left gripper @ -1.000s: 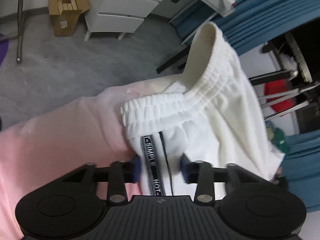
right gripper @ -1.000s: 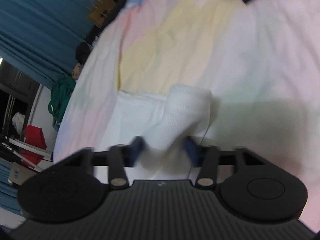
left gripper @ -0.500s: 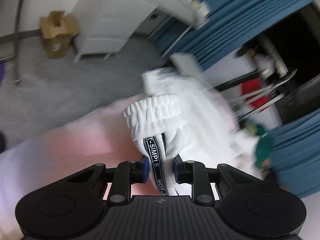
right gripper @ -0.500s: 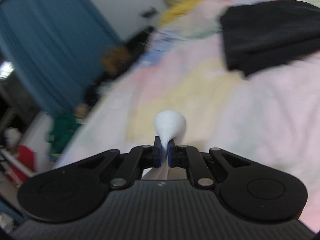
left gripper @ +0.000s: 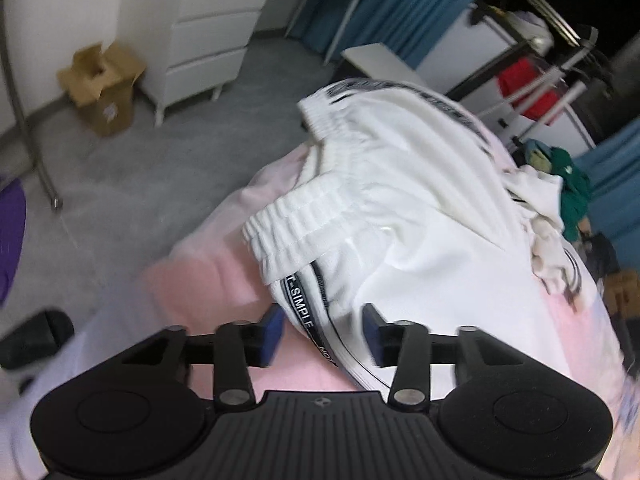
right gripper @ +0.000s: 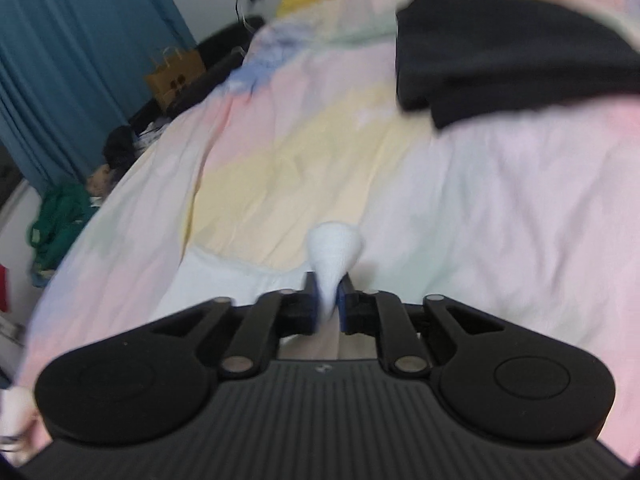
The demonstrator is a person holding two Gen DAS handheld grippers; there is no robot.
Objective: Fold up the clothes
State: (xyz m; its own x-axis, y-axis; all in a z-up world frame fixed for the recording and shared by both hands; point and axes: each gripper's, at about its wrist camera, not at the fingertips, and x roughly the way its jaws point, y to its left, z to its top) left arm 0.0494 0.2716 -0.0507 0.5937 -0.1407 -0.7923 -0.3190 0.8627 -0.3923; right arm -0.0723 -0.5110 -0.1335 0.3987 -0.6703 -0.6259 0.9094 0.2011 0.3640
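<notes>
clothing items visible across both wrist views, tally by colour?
White: 1, the shorts lying on the bed, pinched by the right tongs; the left tongs are open around them
Black: 1, a folded garment further up the bed
Green: 1, a garment off the bed's edge
Red: 1, a garment on a rack
Total: 4

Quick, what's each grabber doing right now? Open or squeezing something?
Left gripper: open, around the white shorts.
Right gripper: shut on white fabric.
</notes>
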